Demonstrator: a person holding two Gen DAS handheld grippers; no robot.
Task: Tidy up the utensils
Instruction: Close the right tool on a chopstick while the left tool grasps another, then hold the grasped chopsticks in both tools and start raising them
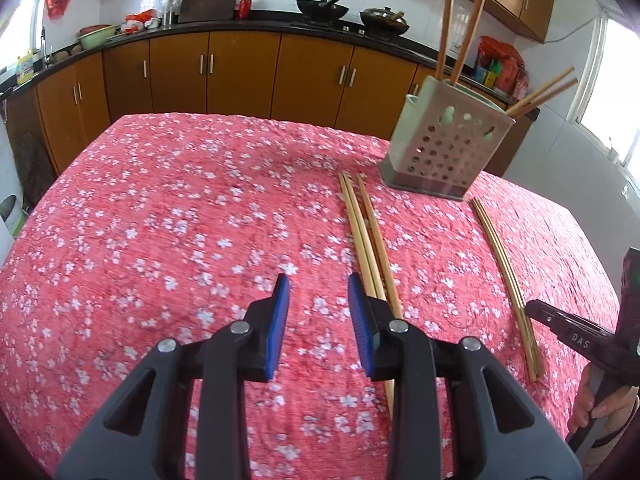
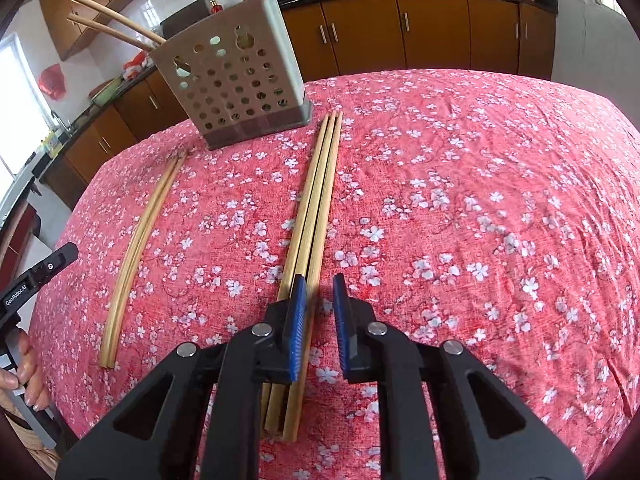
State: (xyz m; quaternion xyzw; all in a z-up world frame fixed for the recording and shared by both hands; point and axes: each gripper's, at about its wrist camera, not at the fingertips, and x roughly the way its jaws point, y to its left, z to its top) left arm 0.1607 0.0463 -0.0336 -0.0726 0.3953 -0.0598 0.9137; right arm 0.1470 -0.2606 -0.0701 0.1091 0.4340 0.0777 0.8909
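1. Left wrist view: the left tongs (image 1: pixel 318 280) sit at lower centre of the frame, blue pads (image 1: pixel 280 328) apart with only the red flowered cloth (image 1: pixel 160 220) of the desk showing between them; nothing is held.
2. Just right of those tongs, a bundle of three chopsticks (image 1: pixel 362 236) lies on the cloth, running from mid-frame down under the right finger.
3. A second group of chopsticks (image 1: pixel 506 280) lies further right, well apart from the first, its near end close to the other tool at the right edge.
4. At upper right stands a pale perforated holder (image 1: pixel 448 148) with chopsticks (image 1: pixel 468 20) sticking out of it, some upright, some leaning right.
5. Right wrist view: the right tongs (image 2: pixel 318 284) are at lower centre, the gap narrow but not closed, with cloth visible in it. The three chopsticks (image 2: pixel 320 184) pass under the left finger and pad; whether a pad touches them, I cannot tell.
6. The holder (image 2: pixel 236 80) is at upper left, the other chopstick group (image 2: pixel 140 248) at left.
7. A hand (image 2: pixel 24 372) grips a tool at the lower left edge.
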